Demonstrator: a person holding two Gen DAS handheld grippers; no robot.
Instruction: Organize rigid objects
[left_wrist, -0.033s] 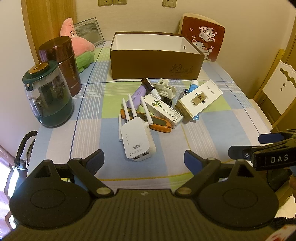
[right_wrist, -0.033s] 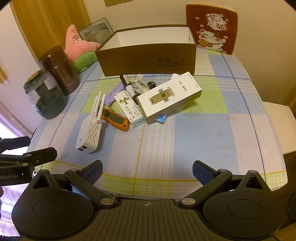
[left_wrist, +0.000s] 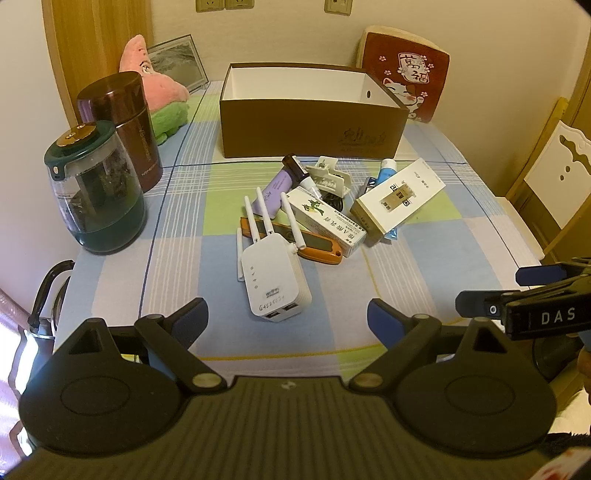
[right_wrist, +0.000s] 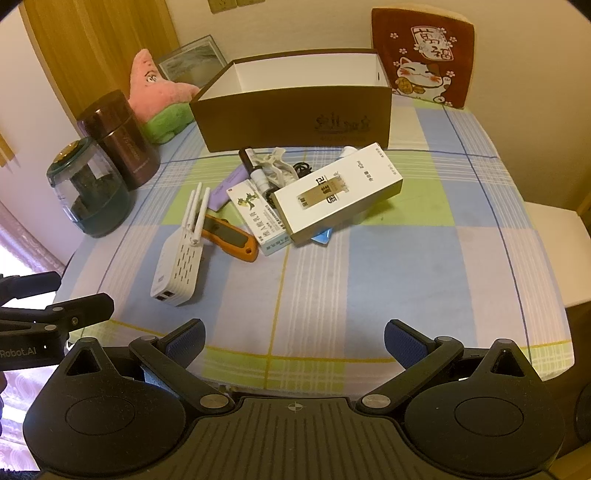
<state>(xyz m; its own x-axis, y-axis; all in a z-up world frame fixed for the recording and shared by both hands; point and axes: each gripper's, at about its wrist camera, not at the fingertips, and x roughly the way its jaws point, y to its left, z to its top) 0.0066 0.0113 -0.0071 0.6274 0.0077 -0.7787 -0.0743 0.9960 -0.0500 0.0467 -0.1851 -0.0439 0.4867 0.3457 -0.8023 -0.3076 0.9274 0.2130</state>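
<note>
White Wi-Fi repeater (left_wrist: 274, 273) lies on the worktop just ahead of the left gripper (left_wrist: 287, 314), jaws released; right gripper (right_wrist: 293, 341) likewise empty. Light, rigid, likely slippery: grip its body, not its antennas.

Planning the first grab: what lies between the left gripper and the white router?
Nothing: in the left wrist view only bare checked tablecloth separates the open left gripper from the white router, which lies nearest, its port end facing the jaws.
</note>
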